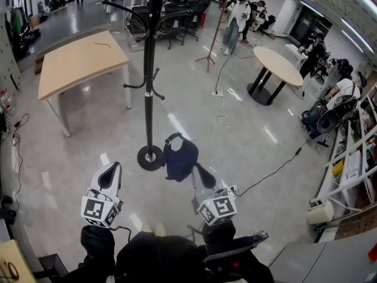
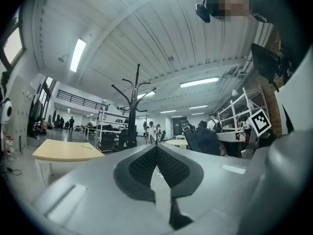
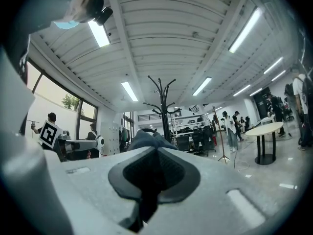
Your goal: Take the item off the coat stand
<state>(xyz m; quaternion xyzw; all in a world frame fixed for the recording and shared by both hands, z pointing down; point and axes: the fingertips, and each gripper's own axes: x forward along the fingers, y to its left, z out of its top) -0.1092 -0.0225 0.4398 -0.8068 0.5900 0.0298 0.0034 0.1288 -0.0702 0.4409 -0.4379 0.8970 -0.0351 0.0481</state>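
The black coat stand (image 1: 148, 69) rises from its round base on the floor ahead of me, and its hooks carry nothing that I can see. A dark navy bag (image 1: 179, 158) with a short handle hangs just right of the base, clear of the stand, with my right gripper (image 1: 197, 171) shut on its near edge. In the right gripper view the bag's fabric (image 3: 146, 138) bulges over the closed jaws (image 3: 156, 151), with the coat stand (image 3: 164, 106) behind it. My left gripper (image 1: 112, 171) is shut and holds nothing. From the left gripper (image 2: 156, 148), the coat stand (image 2: 134, 106) and bag (image 2: 203, 139) both show.
A light wooden table (image 1: 79, 63) stands at the left and a round table (image 1: 277, 66) at the right. A white cable (image 1: 215, 119) trails across the floor toward a power strip (image 1: 231, 189). Shelving (image 1: 353, 158) lines the right side. Several people stand at the back.
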